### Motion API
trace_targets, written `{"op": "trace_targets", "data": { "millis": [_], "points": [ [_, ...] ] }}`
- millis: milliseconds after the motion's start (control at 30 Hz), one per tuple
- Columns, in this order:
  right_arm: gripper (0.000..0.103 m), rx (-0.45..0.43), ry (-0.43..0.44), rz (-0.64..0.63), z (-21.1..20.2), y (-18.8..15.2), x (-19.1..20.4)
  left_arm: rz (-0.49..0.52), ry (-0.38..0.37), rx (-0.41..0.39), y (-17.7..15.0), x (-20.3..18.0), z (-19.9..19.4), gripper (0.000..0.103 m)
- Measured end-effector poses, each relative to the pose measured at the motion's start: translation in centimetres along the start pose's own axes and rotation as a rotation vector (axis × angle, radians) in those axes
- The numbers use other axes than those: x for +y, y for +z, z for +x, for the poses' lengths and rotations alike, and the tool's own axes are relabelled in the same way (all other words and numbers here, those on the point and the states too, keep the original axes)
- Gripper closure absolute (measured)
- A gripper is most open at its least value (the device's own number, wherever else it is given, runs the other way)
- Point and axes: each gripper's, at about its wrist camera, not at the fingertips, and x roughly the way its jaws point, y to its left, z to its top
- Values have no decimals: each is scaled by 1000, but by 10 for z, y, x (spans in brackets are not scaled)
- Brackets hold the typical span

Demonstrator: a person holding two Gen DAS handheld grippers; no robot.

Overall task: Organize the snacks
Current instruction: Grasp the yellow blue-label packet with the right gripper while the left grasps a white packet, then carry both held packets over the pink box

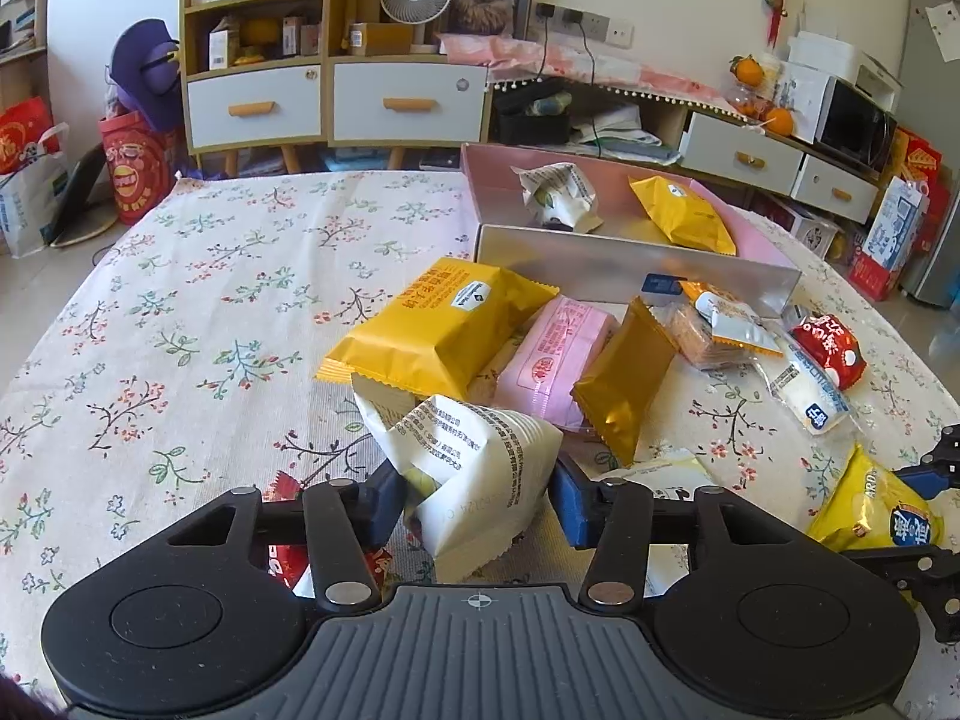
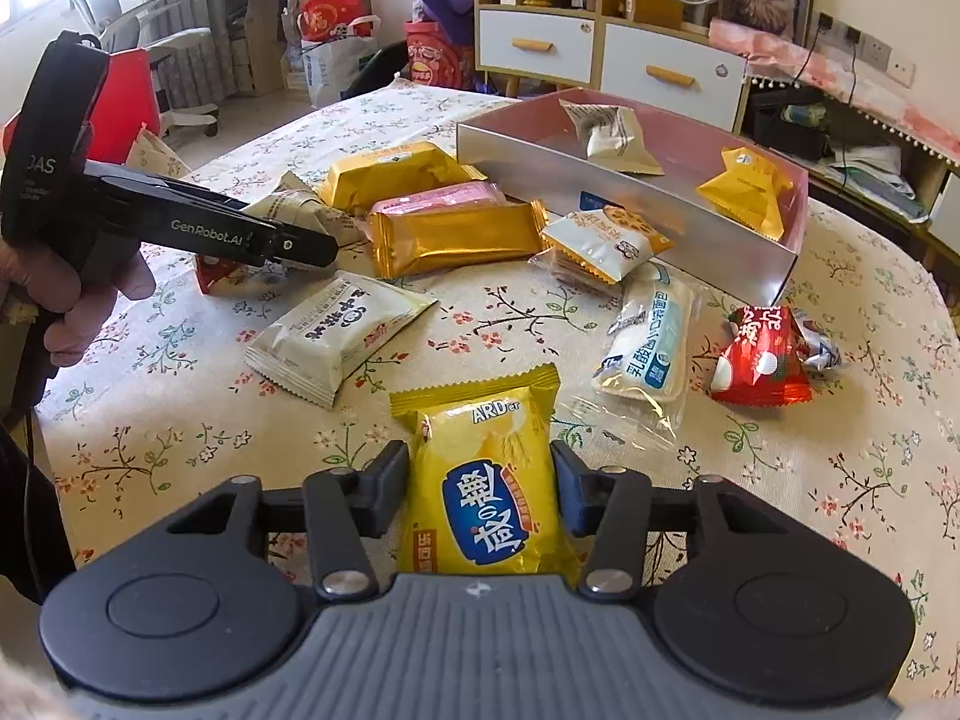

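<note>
left gripper (image 1: 477, 495): white packet (image 1: 474, 468) | right gripper (image 2: 480, 495): yellow packet (image 2: 486, 492) (snack pile (image 1: 540, 354) fronts box (image 1: 636, 270))

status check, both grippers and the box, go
Left gripper shut on white snack packet. Right gripper shut on yellow cracker packet. Pink box holds two packets. Loose snacks lie before it.

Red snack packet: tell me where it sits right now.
The red snack packet lies on the floral tablecloth at the right of the right wrist view, just below the pink box's near corner, beside the clear-wrapped white bread.
</note>
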Motion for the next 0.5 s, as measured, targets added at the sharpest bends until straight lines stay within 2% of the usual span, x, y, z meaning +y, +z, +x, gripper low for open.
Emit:
{"op": "trace_targets", "data": {
  "millis": [167,500],
  "points": [
    [68,-8,13,-8,-1,3,2,-5,-7,-13,-1,2,-5,56],
    [76,-44,22,-16,-8,10,3,-14,-36,-34,-2,2,-19,56]
  ]
}}
